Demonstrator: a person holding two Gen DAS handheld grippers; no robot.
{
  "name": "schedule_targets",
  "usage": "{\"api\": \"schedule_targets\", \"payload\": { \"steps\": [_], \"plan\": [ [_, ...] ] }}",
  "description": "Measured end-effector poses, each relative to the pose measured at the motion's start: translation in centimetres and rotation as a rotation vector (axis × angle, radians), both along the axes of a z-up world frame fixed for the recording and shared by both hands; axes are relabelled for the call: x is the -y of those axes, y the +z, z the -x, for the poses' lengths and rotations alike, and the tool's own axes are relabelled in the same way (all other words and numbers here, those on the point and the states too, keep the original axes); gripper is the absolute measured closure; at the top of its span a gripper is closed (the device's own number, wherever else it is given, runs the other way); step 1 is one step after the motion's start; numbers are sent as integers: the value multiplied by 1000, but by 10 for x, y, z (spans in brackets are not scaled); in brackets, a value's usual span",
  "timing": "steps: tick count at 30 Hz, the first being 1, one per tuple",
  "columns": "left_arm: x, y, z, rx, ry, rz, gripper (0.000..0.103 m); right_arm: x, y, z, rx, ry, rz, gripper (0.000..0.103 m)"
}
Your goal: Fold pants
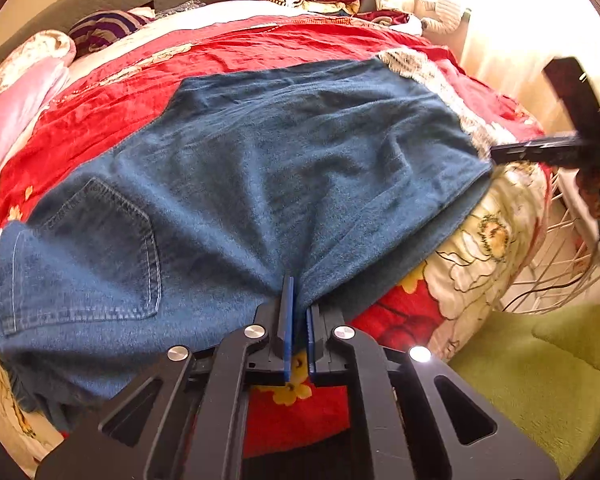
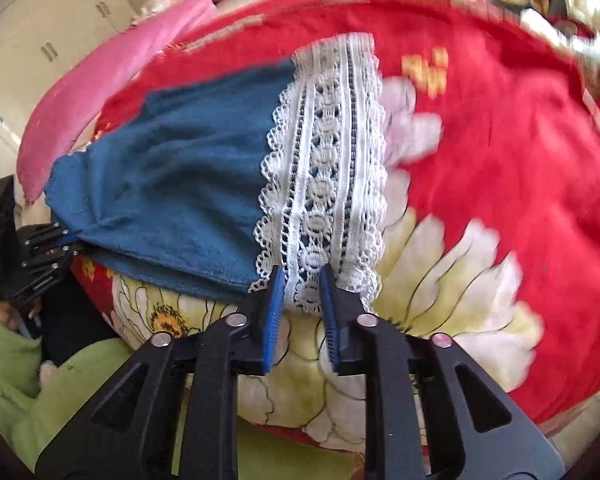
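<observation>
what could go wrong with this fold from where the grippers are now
1. The right gripper holds only the white lace trim at the leg end; that openwork could snag or stretch if pulled hard.
2. The left gripper pinches just a small bit of the blue pants edge, so the fabric may slip out mid-fold.
3. The pants lie near the bed's edge on the red floral blanket, and could slide off.

Left tongs clamped on pants.
</observation>
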State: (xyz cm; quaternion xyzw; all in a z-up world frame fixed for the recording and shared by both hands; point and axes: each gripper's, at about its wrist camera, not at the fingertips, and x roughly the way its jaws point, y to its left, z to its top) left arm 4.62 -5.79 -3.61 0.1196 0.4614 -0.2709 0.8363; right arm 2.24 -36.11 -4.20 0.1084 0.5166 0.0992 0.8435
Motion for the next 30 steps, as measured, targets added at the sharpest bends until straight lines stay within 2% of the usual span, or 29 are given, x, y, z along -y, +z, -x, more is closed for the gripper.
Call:
{"api": "schedule_targets", "payload": {
  "steps": [1,3,4,6,7,9,12,13,17,21,23,24,25,26,29,30],
  "plan": [
    [-4,3,2,-5,5,15,91,1,3,0,5,-5,-6,91],
    [-16,13,8,1,35,51,77,-2,21,2,54,3,17,88],
    [-23,21,11,15,48,70,73,-4,32,2,91,10,26,87],
    [-45,44,20,75,97,129,57,-13,55,2,183,36,21,81],
    [-60,56,23,107,139,156,52,-23,64,0,221,56,5,75],
    [-86,71,26,151,231,182,36,-43,70,-10,249,115,-14,71],
    [-138,84,27,178,418,234,28,-82,61,-20,249,225,-1,68],
    [-159,81,26,157,497,254,28,-87,58,-22,242,244,2,67],
    [-203,62,19,65,651,336,28,-117,40,-37,197,311,-9,66],
    [-223,44,-1,-7,729,432,27,-127,30,-43,170,333,12,63],
    [-223,35,-15,-37,733,461,27,-127,26,-44,151,324,19,60],
    [-220,30,-23,-52,732,466,30,-128,23,-44,145,324,21,59],
    [-217,24,-28,-62,735,471,37,-129,20,-44,134,323,28,59],
    [-214,23,-29,-61,742,466,63,-129,16,-44,119,324,40,59],
    [-217,35,-15,-13,731,489,66,-129,8,-41,91,326,50,57],
    [-217,41,-7,10,716,470,66,-128,5,-40,82,326,49,57]
  ]
}}
